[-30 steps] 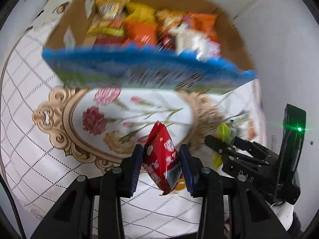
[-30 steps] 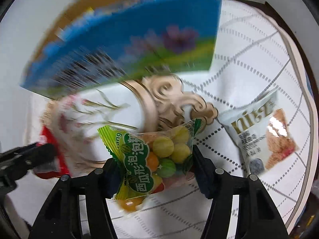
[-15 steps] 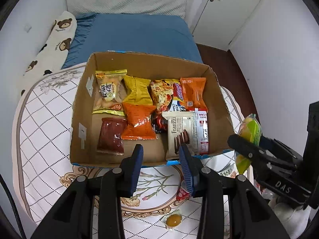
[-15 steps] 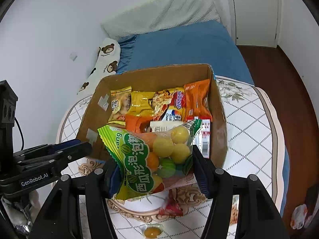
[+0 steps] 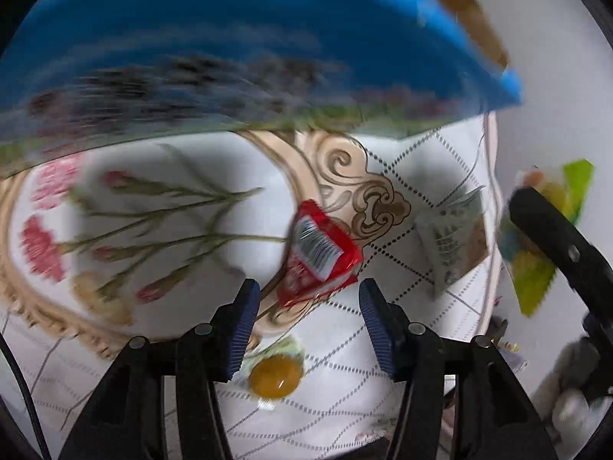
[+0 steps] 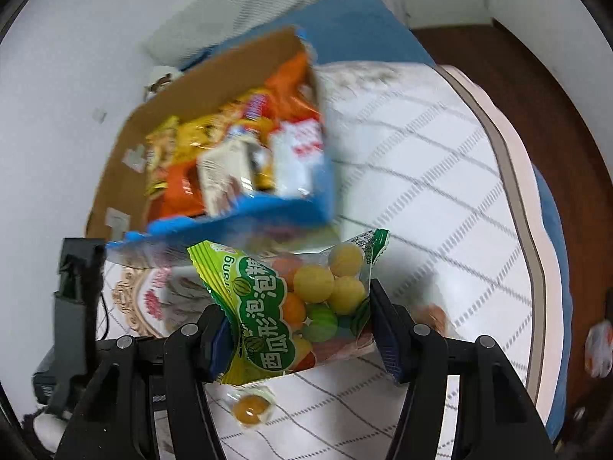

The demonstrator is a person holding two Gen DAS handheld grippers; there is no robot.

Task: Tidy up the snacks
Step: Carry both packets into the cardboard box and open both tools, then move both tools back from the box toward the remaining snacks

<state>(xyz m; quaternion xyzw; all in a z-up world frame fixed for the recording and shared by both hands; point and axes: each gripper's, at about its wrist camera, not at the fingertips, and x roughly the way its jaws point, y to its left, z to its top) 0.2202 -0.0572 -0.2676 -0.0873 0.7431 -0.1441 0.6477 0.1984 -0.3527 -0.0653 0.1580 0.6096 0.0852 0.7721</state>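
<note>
Left tongs (image 5: 306,320): pointed steeply down over the bench (image 5: 421,161), jaws just opened and standing narrowly apart with nothing pressed between them; a red packet (image 5: 320,257) lies on the cloth just ahead of the tips and a yellow wrapped candy (image 5: 274,375) lies beneath them. Right tongs (image 6: 299,329): clamped on a green bag of coloured candy balls (image 6: 283,306), held above the bench near the box (image 6: 184,92). Box: cardboard with a blue outer face, on the bench, packed with yellow, orange and white snack packs; another pale packet (image 5: 448,249) lies right of the red one.
</note>
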